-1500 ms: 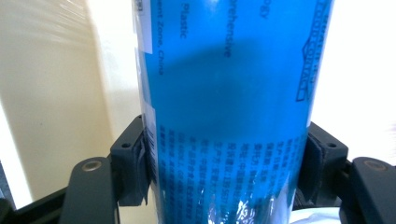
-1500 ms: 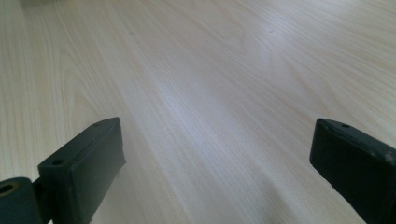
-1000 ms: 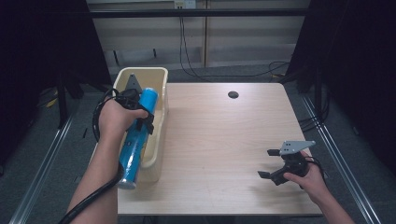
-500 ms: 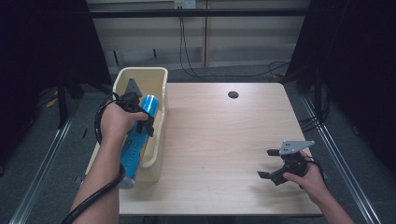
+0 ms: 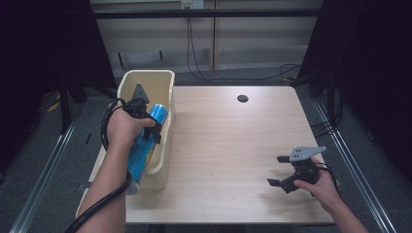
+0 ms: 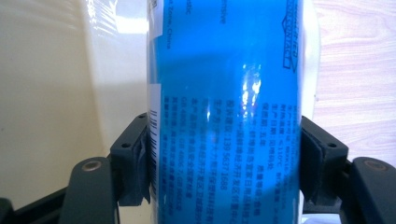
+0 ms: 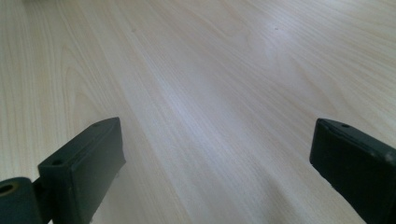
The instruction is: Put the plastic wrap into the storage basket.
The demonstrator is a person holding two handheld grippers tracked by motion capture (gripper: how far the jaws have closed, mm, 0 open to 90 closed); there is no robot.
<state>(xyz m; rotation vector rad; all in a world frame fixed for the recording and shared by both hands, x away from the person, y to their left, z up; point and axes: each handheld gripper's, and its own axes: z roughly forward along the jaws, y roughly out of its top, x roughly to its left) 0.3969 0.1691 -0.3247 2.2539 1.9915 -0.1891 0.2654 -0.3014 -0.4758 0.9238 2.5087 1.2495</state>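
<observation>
Over the cream bin [image 5: 167,80] at the table's left edge, my left gripper [image 5: 145,119] clamps the blue can [image 5: 145,145], lying half inside it. Lowering and release remain, I judge. My right gripper [image 5: 286,172] rests wide open, empty, on the table [image 5: 228,141].

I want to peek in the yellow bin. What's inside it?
The blue can lies partly inside the bin, clamped by the left gripper. The hand and can cover the bin's near floor, so anything there is hidden.
</observation>
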